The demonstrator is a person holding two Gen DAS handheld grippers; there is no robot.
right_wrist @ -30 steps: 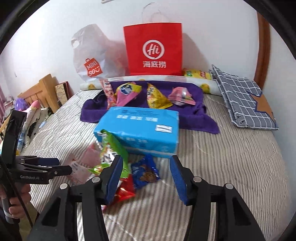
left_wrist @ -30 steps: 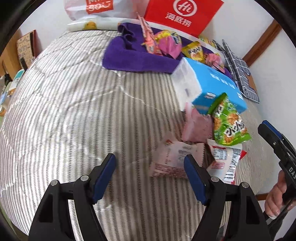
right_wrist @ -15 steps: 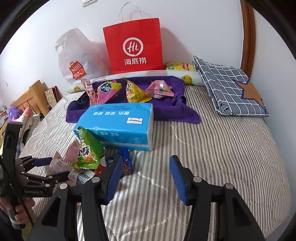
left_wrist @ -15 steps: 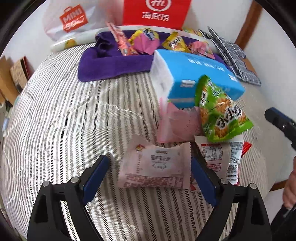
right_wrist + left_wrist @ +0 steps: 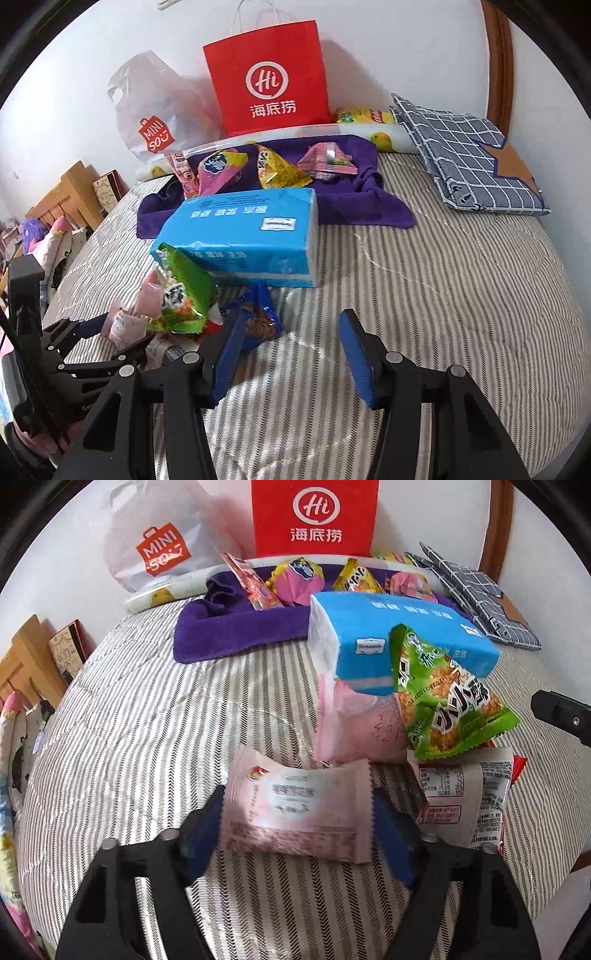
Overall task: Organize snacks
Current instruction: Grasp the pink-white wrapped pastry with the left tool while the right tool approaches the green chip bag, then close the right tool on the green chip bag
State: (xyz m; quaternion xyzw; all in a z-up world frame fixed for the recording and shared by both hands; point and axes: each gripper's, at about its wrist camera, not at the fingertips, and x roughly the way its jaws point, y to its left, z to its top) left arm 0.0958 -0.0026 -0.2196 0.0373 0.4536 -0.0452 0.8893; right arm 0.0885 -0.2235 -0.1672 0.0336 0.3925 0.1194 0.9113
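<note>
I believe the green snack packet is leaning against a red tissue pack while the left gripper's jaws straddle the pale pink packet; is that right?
Not quite: the tissue pack is blue, not red, as the left wrist view shows. The rest holds: the green snack packet leans against it, and the left gripper has its jaws either side of the pale pink packet, having just been closing on it.

Bedroom (striped bed (image 5: 443, 277), headboard (image 5: 66, 195))

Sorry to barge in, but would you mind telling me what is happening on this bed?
A person is sorting snacks with two handheld claws. The left claw has just been closing around a pale pink packet near the tissue pack. The right claw hangs open and empty beside a blue packet. Four snacks already sit on the purple towel.
</note>
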